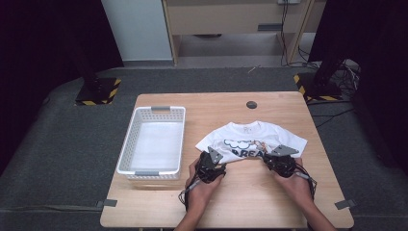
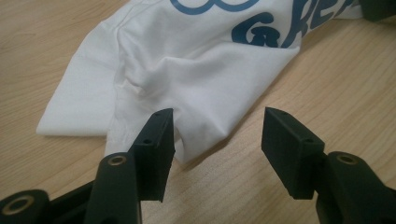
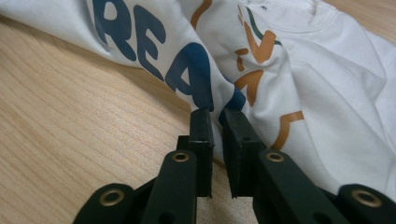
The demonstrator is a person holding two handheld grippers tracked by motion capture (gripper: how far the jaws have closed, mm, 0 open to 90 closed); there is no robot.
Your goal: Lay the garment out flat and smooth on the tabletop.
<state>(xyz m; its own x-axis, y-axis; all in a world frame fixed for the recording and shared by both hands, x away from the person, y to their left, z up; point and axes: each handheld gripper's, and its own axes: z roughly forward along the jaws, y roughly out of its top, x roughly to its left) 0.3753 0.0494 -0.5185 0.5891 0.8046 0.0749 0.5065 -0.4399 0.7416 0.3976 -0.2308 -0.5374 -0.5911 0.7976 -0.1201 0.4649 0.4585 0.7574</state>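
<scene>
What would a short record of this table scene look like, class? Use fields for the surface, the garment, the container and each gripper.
surface: wooden table
garment: white T-shirt with blue lettering, lying crumpled, right of the basket
container: white basket, left side
left gripper: jaws open astride the shirt's near edge
right gripper: jaws pinched on a fold of the shirt's near edge

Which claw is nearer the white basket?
Left. The left claw sits just right of the white basket; the right claw is farther right, pinching the T-shirt.
</scene>
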